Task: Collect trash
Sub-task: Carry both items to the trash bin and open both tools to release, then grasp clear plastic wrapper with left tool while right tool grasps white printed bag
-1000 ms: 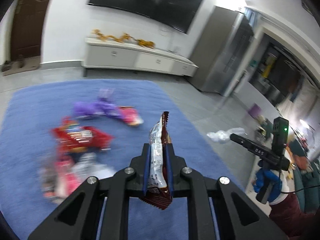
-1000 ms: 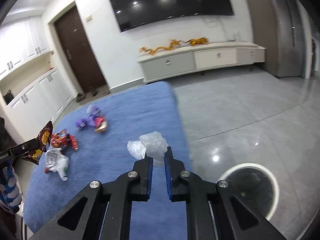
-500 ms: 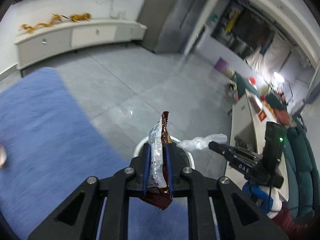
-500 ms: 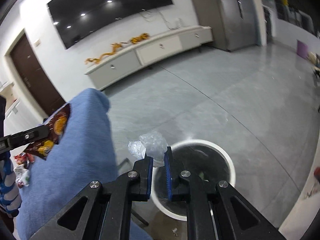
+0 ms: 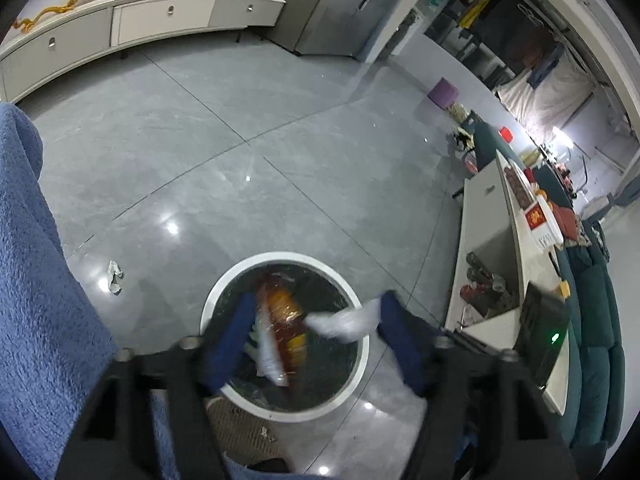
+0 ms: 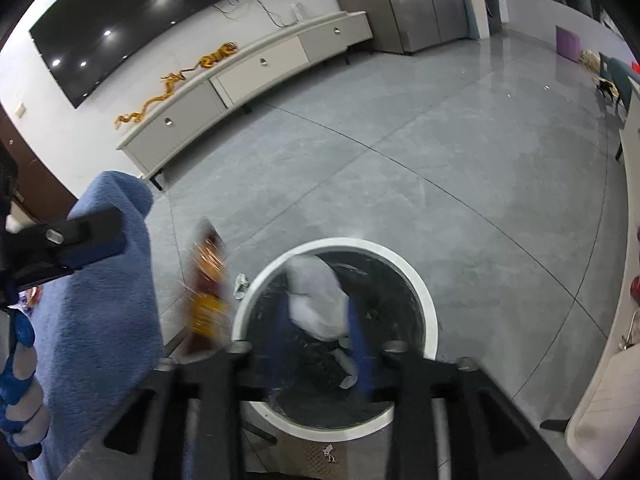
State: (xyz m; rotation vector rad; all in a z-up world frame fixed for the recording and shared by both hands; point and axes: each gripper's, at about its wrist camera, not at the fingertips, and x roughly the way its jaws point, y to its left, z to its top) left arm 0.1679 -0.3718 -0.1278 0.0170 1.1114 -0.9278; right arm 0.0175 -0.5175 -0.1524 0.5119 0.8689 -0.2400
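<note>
A round bin with a white rim (image 5: pixel 224 288) (image 6: pixel 428 300) stands on the grey floor right below both grippers. My left gripper (image 5: pixel 316 340) is open above it, and the brown snack wrapper (image 5: pixel 280 320) (image 6: pixel 206 280) is loose and blurred between its jaws, falling toward the bin. My right gripper (image 6: pixel 318 340) is open over the bin, and the clear crumpled plastic bag (image 6: pixel 316 300) (image 5: pixel 348 322) is loose and blurred in the gap, dropping into the bin.
The blue rug-covered surface (image 5: pixel 36 300) (image 6: pixel 100 320) ends beside the bin on the left. A small white scrap (image 5: pixel 114 278) lies on the floor near it. A white low table (image 5: pixel 492 232) and teal sofa (image 5: pixel 592 340) stand to the right; a white TV cabinet (image 6: pixel 248 80) lines the far wall.
Both grippers moved from the rug to over the bin and tilted down. Both opened: the snack wrapper and the plastic bag left the jaws and are falling.
</note>
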